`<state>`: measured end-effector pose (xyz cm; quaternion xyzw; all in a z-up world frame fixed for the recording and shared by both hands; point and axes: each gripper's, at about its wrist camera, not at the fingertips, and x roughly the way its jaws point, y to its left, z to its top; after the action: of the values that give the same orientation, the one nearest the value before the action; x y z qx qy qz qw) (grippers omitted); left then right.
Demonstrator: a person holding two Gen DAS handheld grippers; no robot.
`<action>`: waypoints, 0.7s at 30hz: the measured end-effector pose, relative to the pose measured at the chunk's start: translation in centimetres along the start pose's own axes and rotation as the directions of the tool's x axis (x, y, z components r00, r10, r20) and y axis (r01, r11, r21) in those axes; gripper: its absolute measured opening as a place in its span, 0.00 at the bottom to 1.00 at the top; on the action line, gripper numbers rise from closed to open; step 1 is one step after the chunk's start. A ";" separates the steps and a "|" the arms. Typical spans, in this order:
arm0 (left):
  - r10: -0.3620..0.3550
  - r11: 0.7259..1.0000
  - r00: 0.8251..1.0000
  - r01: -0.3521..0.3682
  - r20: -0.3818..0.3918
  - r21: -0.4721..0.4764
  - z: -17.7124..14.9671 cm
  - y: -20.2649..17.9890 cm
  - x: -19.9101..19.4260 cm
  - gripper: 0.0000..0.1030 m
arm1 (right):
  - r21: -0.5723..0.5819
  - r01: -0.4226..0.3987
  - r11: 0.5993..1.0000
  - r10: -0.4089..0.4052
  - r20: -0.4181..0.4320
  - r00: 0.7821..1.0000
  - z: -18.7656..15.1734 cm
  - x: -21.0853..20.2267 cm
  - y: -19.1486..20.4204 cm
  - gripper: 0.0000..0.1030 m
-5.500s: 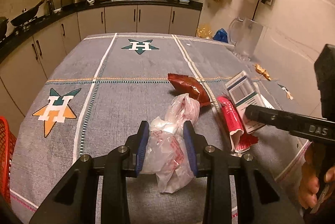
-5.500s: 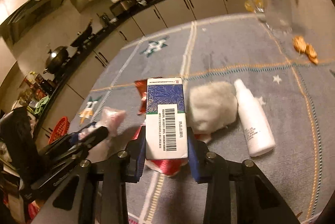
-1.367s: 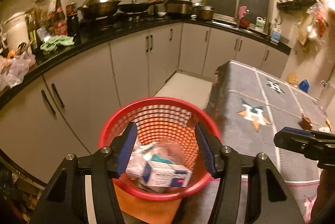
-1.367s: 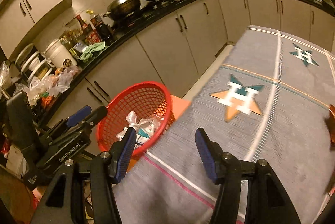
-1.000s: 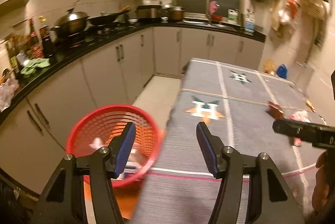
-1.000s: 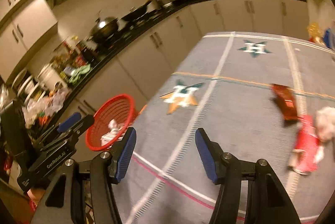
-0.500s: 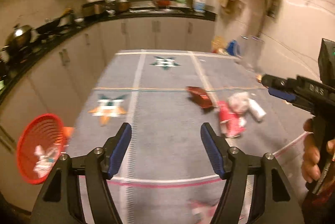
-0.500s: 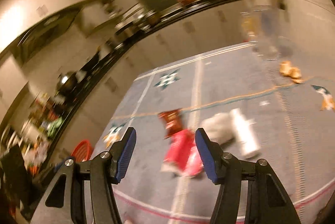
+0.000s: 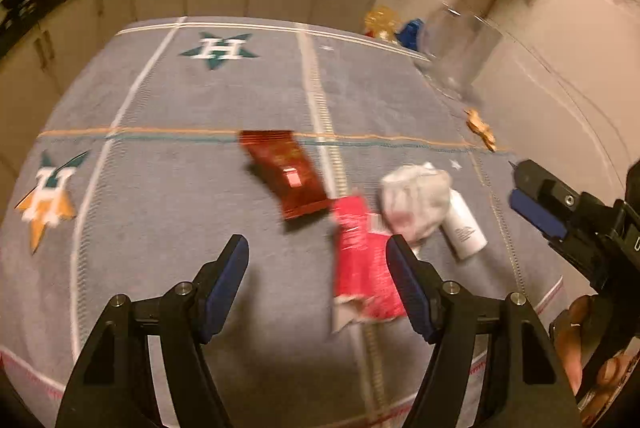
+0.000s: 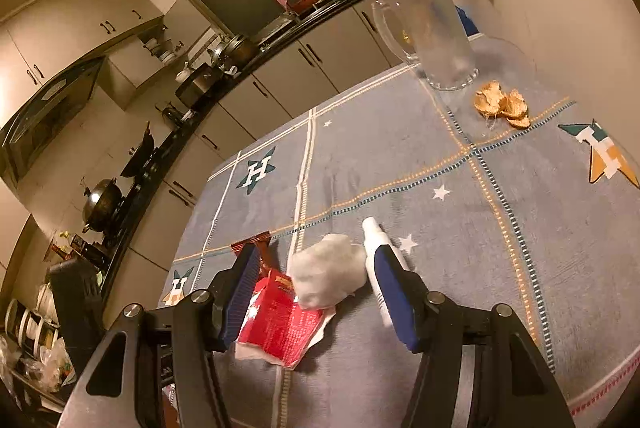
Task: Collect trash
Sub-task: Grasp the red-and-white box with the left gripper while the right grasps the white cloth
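Grey tablecloth (image 9: 180,188) with star emblems and stitched lines, spread over the table. Lying on it in a close cluster: dark red snack packet (image 9: 286,174), torn red wrapper (image 9: 360,264), crumpled white wad (image 9: 416,202), white bottle (image 9: 466,228) on its side. Further back, clear glass pitcher (image 10: 436,32) upright, orange peel scraps (image 10: 502,104) near its base.

Left wrist view: camera sits behind the left gripper (image 9: 318,264), above the table's near edge, facing down the grey tablecloth (image 9: 180,188) toward the cabinets at 12 o'clock. The red torn packet (image 9: 362,280) lies near, at 1 o'clock.

Right wrist view: camera sits lower and closer, behind the right gripper (image 10: 316,284), angled toward the glass pitcher (image 10: 436,32) at 1 o'clock.

Shared area: the red torn packet (image 10: 282,328), white wad (image 10: 328,276), white bottle (image 10: 378,252), dark red wrapper (image 9: 286,172) and pitcher.
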<state>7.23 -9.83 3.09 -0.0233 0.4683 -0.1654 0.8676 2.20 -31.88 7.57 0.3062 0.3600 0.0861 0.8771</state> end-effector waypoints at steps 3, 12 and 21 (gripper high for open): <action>0.070 0.995 0.998 -0.069 -0.009 0.068 -0.2 -1.9 1.6 0.67 | 0.016 -0.003 1.000 0.003 0.003 1.000 0.0 0.2 -0.5 0.63; 0.054 0.996 0.998 -0.051 -0.036 0.077 -1.7 -1.7 3.3 0.16 | -0.018 0.022 1.000 -0.022 -0.024 0.999 -0.3 1.6 -0.3 0.63; 0.084 0.994 0.995 -0.086 0.047 0.064 -4.5 2.3 -1.3 0.16 | -0.175 0.104 0.979 -0.118 -0.075 0.990 -2.3 5.3 2.6 0.63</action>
<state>3.52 -6.77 1.17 0.0216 0.4436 -0.1432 0.8844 4.65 -26.80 4.83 0.2055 0.4047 0.0805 0.8874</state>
